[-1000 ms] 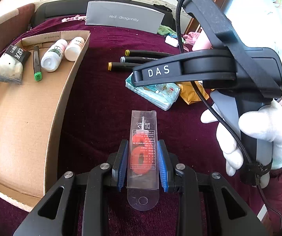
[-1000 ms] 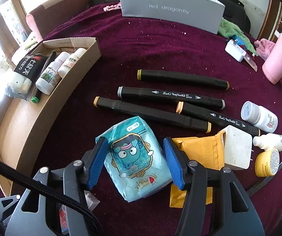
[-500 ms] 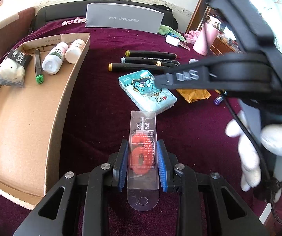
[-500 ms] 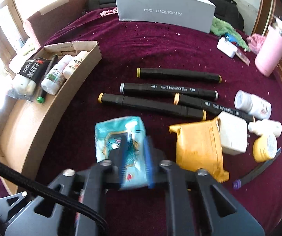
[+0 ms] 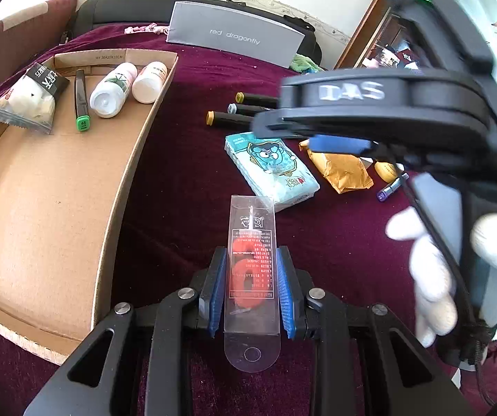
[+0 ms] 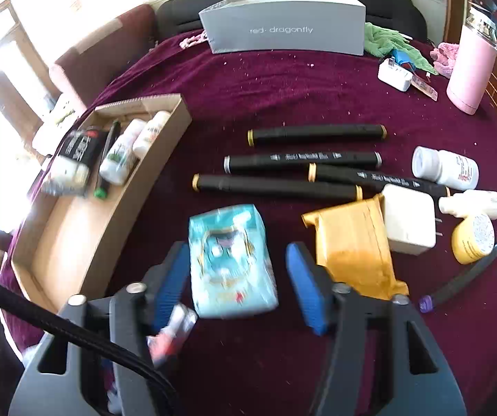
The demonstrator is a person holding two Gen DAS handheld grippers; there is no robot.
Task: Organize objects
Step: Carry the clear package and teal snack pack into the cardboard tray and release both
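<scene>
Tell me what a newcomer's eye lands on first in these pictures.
First, the left gripper in the foreground, clamped on a clear plastic packet with something red inside. Next, the teal tissue pack lying on the maroon cloth between the right gripper's open blue pads, whose jaws have just been opening. At left sits the cardboard box, already holding two white bottles, a marker and a snack pouch.

A: Right gripper (image 5: 338, 144) body in the left wrist view is smeared and covers most of the markers (image 5: 245, 107) behind the tissue pack (image 5: 271, 170); only cap ends show.

B: Right wrist view, the tissue pack print is blurred. The small clear packet (image 6: 172, 329) just left of the pack is motion-blurred and half hidden behind a finger (image 6: 170, 277).

A: Cardboard box (image 5: 116, 208), well left of the pack, is cut by the frame edge.
</scene>
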